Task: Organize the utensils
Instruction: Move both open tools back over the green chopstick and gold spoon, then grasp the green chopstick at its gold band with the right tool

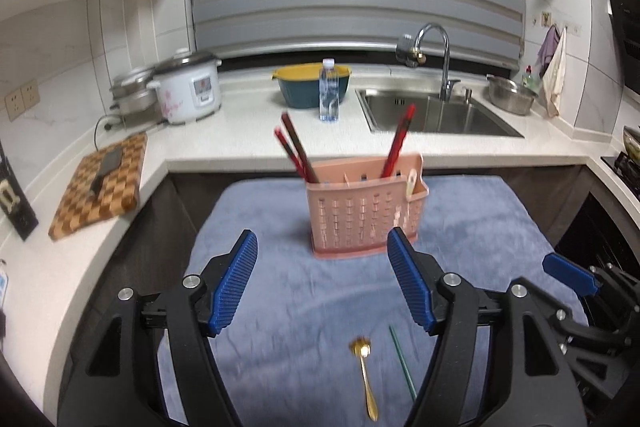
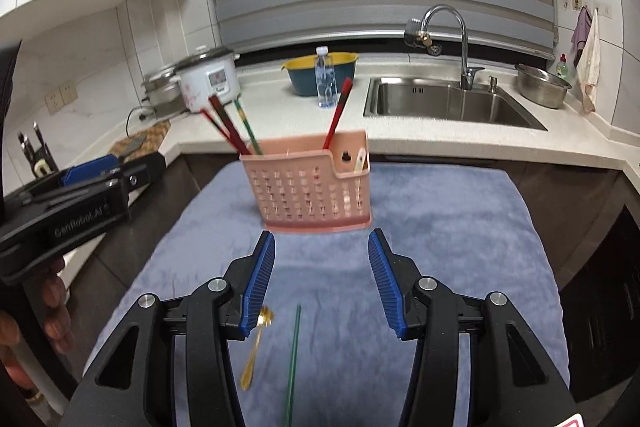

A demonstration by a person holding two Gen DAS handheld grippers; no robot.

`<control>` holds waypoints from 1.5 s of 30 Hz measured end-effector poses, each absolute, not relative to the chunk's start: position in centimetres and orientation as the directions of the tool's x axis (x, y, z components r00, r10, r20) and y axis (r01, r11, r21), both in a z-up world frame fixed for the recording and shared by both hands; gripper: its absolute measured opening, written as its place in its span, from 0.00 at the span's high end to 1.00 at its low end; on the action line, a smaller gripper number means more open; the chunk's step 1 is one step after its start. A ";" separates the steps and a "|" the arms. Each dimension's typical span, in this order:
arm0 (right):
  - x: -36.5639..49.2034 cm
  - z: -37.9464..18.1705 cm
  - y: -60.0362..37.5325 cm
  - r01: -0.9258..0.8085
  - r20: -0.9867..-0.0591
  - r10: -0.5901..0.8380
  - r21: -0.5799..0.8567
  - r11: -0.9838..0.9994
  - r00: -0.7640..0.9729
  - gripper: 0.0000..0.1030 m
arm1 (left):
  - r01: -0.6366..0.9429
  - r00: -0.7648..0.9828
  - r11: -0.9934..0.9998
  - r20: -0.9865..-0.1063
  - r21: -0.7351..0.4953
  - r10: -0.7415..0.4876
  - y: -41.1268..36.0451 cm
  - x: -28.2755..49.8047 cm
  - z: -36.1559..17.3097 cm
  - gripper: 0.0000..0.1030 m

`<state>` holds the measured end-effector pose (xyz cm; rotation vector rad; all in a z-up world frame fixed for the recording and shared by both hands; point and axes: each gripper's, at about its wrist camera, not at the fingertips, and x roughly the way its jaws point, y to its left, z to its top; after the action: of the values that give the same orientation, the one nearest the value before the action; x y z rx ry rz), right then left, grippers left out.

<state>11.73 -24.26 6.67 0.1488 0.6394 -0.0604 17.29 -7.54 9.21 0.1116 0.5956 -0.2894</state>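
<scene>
Here, over the blue towel (image 1: 280, 307):

- My left gripper (image 1: 323, 281) is spread wide with nothing between its blue pads.
- My right gripper (image 2: 322, 279) is likewise wide apart and holds nothing.
- The pink utensil caddy (image 2: 312, 191) stands upright on the towel ahead of both grippers, red chopsticks (image 2: 338, 115) leaning out of it.
- A gold spoon (image 1: 366, 375) lies flat on the towel near me, bowl toward the caddy.
- A green chopstick (image 2: 294, 359) lies just beside the spoon, on its right, apart from it.
</scene>
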 end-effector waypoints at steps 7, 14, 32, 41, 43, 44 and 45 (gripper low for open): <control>7.8 2.4 -23.0 0.104 -0.670 0.009 0.128 0.986 0.742 0.54 | 0.296 0.743 0.955 -0.629 0.004 -0.227 -6.5 14.6 6.1 0.38; 5.4 -1.7 -21.8 0.105 -0.740 0.025 0.129 0.986 0.673 0.54 | 0.287 0.691 0.958 -0.694 0.006 -0.203 -5.5 12.3 2.3 0.38; 2.5 -8.7 -18.1 0.047 -0.828 0.062 0.105 0.993 0.557 0.55 | 0.281 0.577 0.960 -0.799 0.000 -0.169 -3.9 8.4 -4.7 0.38; 2.7 -10.0 -16.8 0.020 -0.844 0.077 0.103 0.994 0.531 0.63 | 0.279 0.566 0.960 -0.810 0.012 -0.154 -4.1 8.3 -5.5 0.38; 2.7 -10.1 -16.8 0.019 -0.845 0.079 0.104 0.994 0.529 0.63 | 0.281 0.563 0.960 -0.812 0.014 -0.153 -4.1 8.3 -5.7 0.38; 2.7 -10.2 -16.8 0.017 -0.846 0.080 0.105 0.994 0.527 0.63 | 0.282 0.562 0.959 -0.813 0.015 -0.153 -4.1 8.2 -5.7 0.38; 2.7 -10.2 -16.7 0.016 -0.846 0.080 0.104 0.994 0.526 0.63 | 0.282 0.561 0.959 -0.814 0.016 -0.152 -4.1 8.2 -5.8 0.38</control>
<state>2.71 -16.73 -10.21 0.1037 1.0161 0.0384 8.23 -4.14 -5.78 0.1503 0.9417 -0.2567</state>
